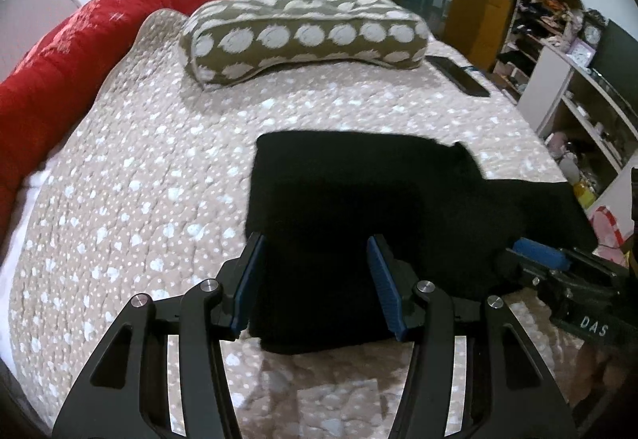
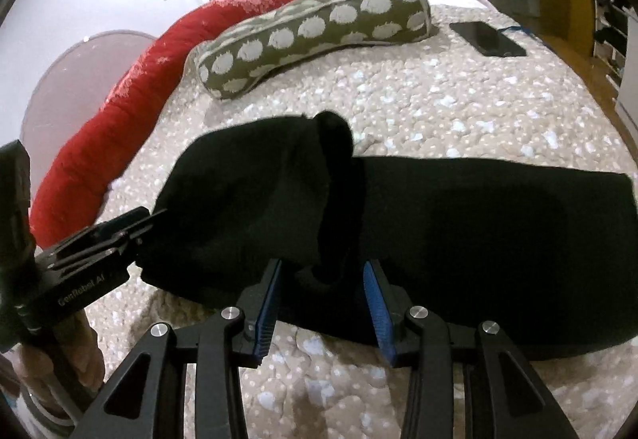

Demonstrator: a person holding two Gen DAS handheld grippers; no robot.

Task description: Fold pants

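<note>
Black pants (image 1: 359, 191) lie on the quilted bed cover, one part folded over the other and bunched at the overlap (image 2: 335, 144). My left gripper (image 1: 315, 251) hovers over the near edge of the folded part. Its blue pads (image 1: 249, 279) stand apart, with nothing pinched between them. My right gripper (image 2: 323, 267) stands open over the near edge of the pants (image 2: 478, 219), just by the overlap. Each gripper shows in the other's view: the right gripper (image 1: 538, 259) at the right edge, the left gripper (image 2: 115, 227) at the left, held by a hand.
A spotted olive pillow (image 1: 303, 36) and a dark phone (image 1: 458, 74) lie at the far end of the bed. A red duvet (image 1: 79, 52) runs along the left side. Cluttered shelves (image 1: 578, 80) stand beyond the right edge. The beige cover (image 1: 139, 180) is bare to the left.
</note>
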